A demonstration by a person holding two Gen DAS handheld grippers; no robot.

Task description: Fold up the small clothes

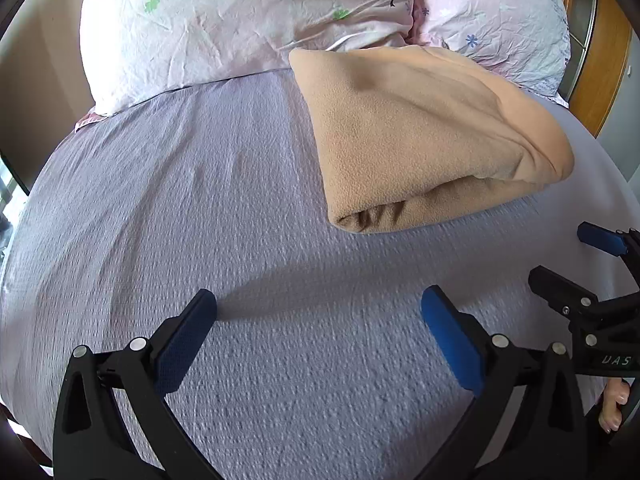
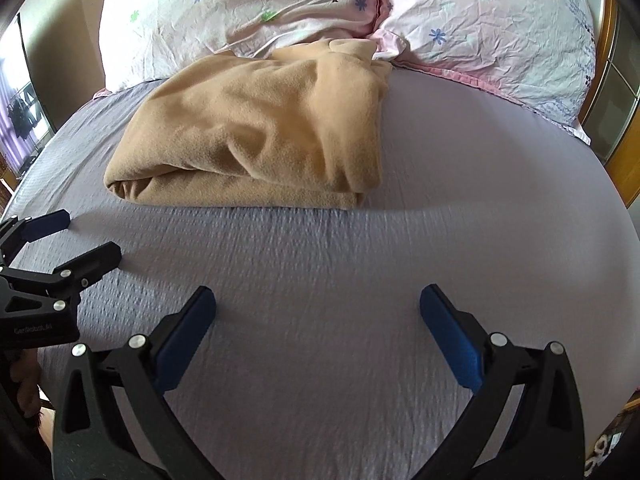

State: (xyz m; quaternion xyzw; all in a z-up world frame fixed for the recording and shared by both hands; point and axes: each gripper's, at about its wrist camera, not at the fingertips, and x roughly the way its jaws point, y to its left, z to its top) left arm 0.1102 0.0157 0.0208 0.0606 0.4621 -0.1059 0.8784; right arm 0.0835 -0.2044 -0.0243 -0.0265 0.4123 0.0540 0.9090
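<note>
A tan fleece garment [image 1: 424,136] lies folded in a thick bundle on the lavender bed sheet [image 1: 200,200], just below the pillows. It also shows in the right wrist view [image 2: 256,136], ahead and to the left. My left gripper [image 1: 318,308] is open and empty, low over the sheet, short of the garment. My right gripper [image 2: 316,304] is open and empty, also short of the garment. The right gripper shows at the right edge of the left wrist view [image 1: 560,256]; the left gripper shows at the left edge of the right wrist view [image 2: 80,236].
Two pink floral pillows [image 1: 224,28] [image 2: 492,32] lie against the head of the bed. A wooden bed frame [image 2: 616,148] runs along the right side. A wall [image 1: 36,64] stands to the left of the bed.
</note>
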